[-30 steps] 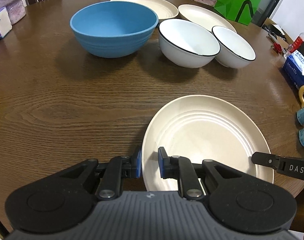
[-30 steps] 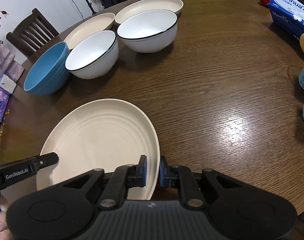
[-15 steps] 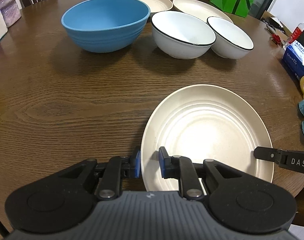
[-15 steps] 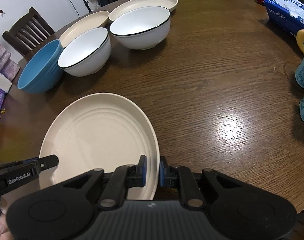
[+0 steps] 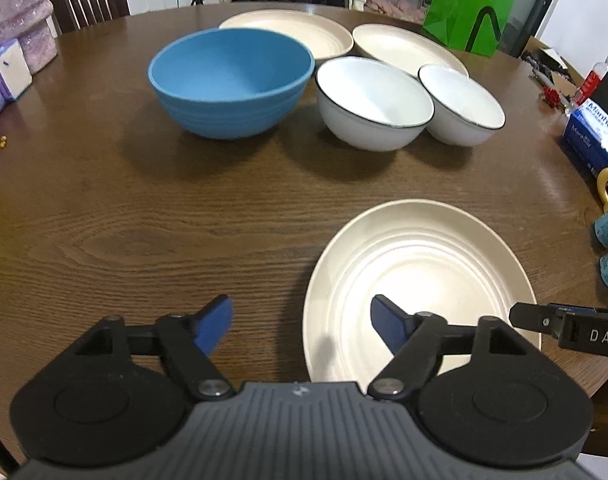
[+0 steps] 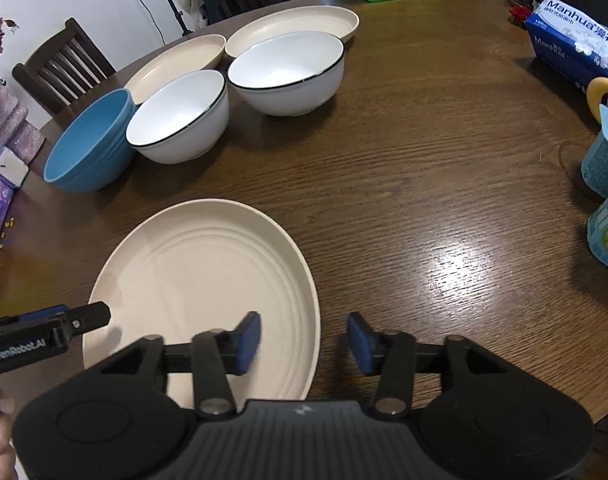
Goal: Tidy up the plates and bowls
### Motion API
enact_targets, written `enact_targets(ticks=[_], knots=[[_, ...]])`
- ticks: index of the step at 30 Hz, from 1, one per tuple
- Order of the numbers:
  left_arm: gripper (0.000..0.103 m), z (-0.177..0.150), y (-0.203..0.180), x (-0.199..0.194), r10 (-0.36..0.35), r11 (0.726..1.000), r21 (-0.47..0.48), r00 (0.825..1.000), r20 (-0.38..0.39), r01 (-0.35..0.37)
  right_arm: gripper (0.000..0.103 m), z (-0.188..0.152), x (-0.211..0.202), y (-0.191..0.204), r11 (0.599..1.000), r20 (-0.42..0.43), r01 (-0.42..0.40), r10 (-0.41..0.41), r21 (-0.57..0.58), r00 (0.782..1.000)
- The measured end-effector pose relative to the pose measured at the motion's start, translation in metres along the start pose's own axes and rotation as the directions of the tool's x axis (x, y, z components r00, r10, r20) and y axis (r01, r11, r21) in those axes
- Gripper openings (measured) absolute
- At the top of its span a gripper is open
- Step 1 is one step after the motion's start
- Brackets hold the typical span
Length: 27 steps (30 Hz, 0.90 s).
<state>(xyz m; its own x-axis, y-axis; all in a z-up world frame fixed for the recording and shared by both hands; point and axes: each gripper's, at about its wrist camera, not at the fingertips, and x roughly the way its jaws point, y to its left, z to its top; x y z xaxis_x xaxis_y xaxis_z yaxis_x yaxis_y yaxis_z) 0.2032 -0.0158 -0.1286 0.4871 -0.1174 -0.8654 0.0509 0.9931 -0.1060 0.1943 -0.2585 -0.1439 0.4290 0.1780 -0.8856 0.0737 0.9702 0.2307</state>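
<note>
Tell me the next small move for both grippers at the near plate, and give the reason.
Probably lift both grippers up and clear of the near cream plate. It lies flat on the table, and the left gripper and right gripper are opening, with the rim between their pads but not pinched. Next, likely one of the far plates.

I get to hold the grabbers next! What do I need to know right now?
Left tool: jaws opening, nothing pinched; the near plate's rim sits between them.
Right tool: jaws opening too, astride the plate's opposite rim.
Near plate lies flat on the table.
Farther back: blue bowl, two white bowls, two more cream plates, all separate.
Done: one plate set down. Left: stack the other plates and nest the bowls.
</note>
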Motion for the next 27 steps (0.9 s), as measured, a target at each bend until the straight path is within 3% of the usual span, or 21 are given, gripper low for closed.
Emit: enact_targets(ticks=[7, 12, 15, 27], knots=[[0.101, 0.002, 0.002, -0.021, -0.026, 1.000, -0.005, 0.999, 0.046, 0.026, 0.081, -0.002, -0.020, 0.003, 1.000, 0.037, -0.010, 0.011, -0.021, 0.999], [0.103, 0.004, 0.000, -0.044, -0.052, 0.999, -0.004, 0.994, 0.099, 0.052, 0.087, -0.003, -0.037, 0.007, 0.999, 0.065, -0.014, 0.017, -0.049, 0.998], [0.103, 0.006, -0.002, -0.060, -0.060, 0.998, 0.000, 0.989, 0.133, 0.061, 0.103, -0.003, -0.048, 0.010, 0.998, 0.086, -0.015, 0.020, -0.060, 0.996], [0.103, 0.019, -0.005, -0.114, -0.046, 0.999, -0.008, 0.967, 0.253, 0.050, 0.103, 0.004, -0.098, 0.019, 0.995, 0.179, -0.022, 0.039, -0.095, 0.983]])
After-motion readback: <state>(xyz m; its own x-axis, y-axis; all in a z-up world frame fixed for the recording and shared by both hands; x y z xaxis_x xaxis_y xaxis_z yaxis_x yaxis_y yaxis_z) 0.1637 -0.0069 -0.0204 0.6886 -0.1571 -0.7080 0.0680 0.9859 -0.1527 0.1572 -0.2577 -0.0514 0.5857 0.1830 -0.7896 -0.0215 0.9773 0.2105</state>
